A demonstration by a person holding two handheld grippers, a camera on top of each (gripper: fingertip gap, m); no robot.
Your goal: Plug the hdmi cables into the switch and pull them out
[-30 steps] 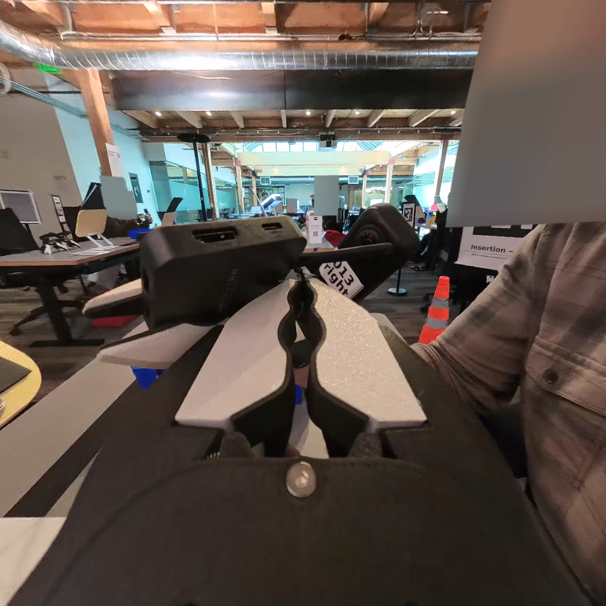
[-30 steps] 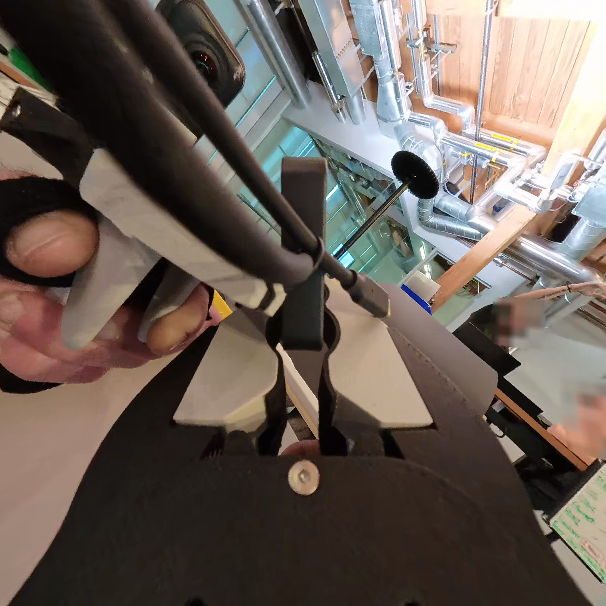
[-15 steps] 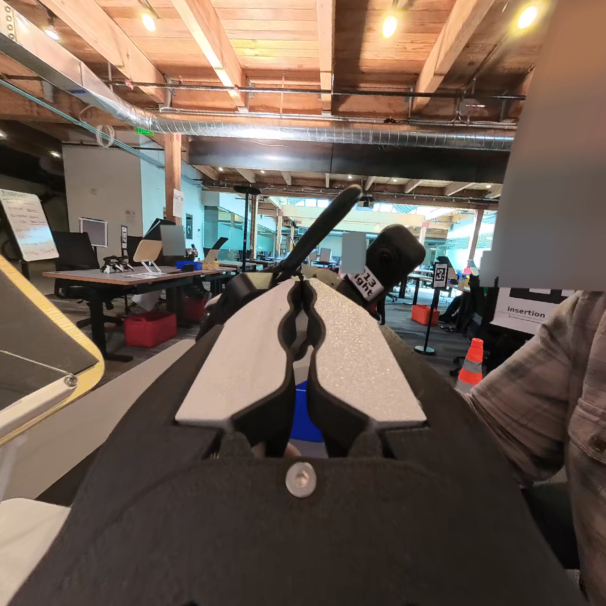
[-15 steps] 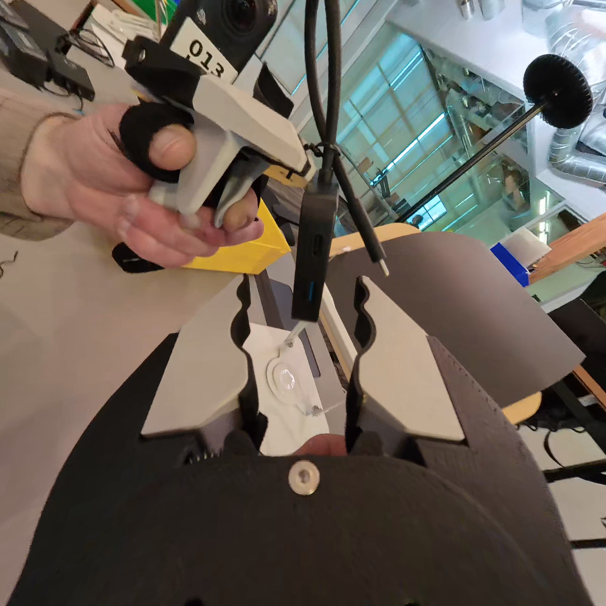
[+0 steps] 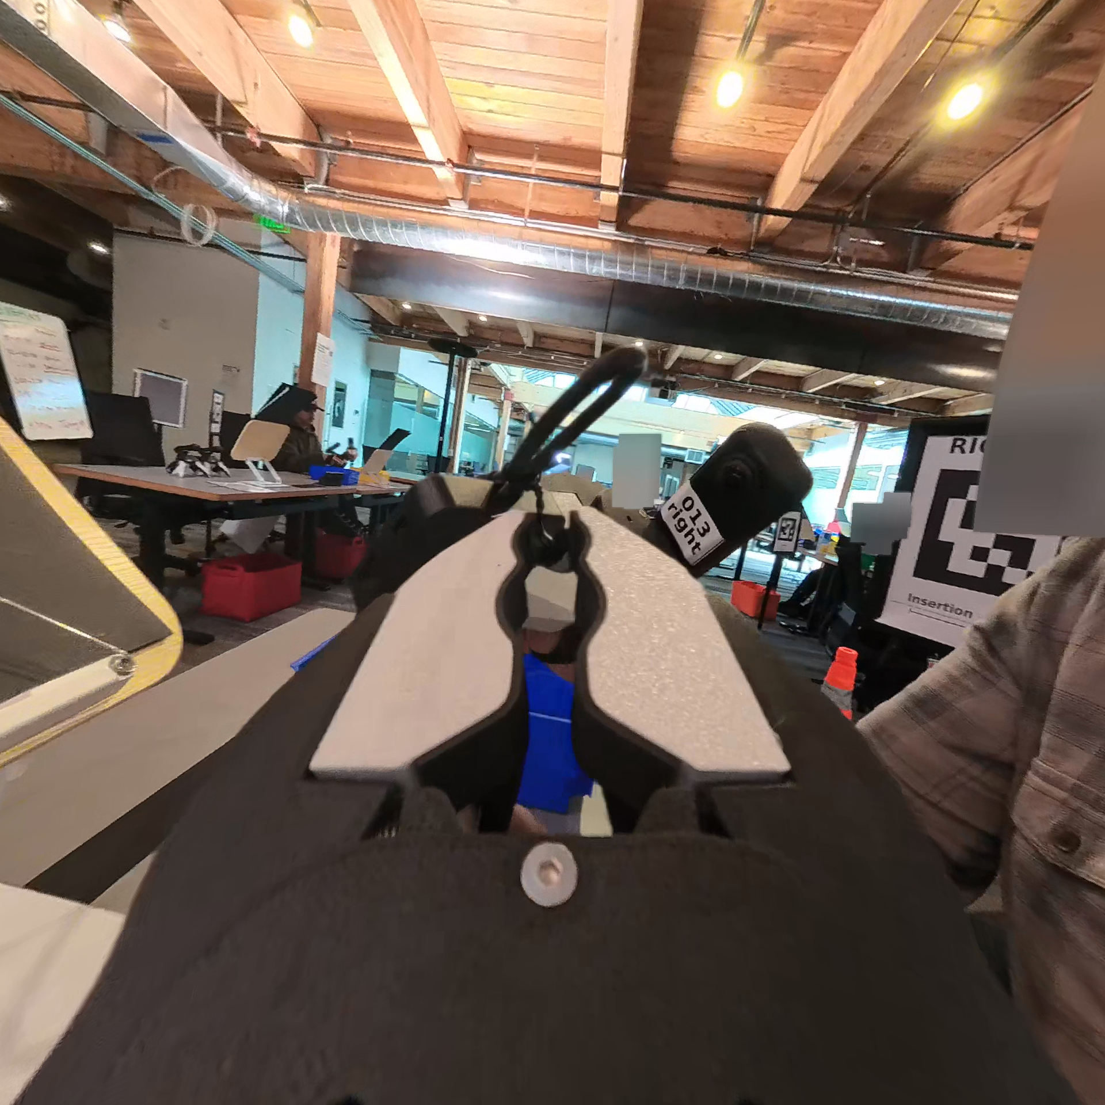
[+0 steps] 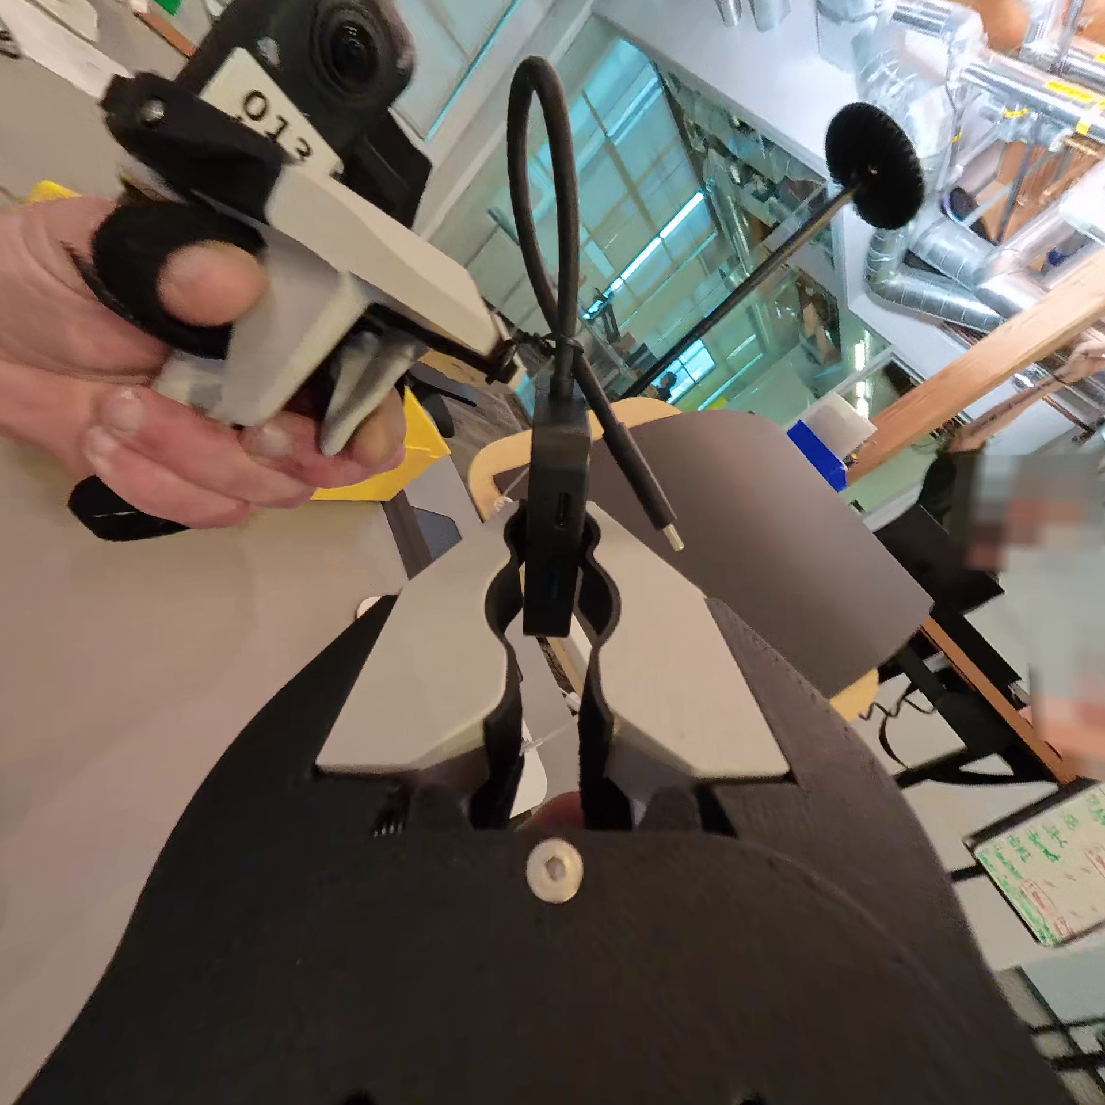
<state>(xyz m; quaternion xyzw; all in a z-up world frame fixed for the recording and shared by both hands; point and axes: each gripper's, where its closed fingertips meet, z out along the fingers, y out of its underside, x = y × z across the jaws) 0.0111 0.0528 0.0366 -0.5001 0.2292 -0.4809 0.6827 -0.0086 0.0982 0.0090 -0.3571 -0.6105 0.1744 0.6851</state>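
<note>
My right gripper (image 6: 553, 574) clamps the black switch (image 6: 559, 508) at mid-frame, fingers narrowly parted around its body. Its short cable (image 6: 541, 197) loops upward, plug dangling free to the right. My left gripper (image 5: 550, 535) pinches the tie on that cable, tips nearly closed.

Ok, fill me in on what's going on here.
A person holds a gripper in each hand. The right gripper is closed on the sides of the black switch, while the left gripper pinches its looped cable just above. The cable's plug hangs free; no HDMI cable shows.
</note>
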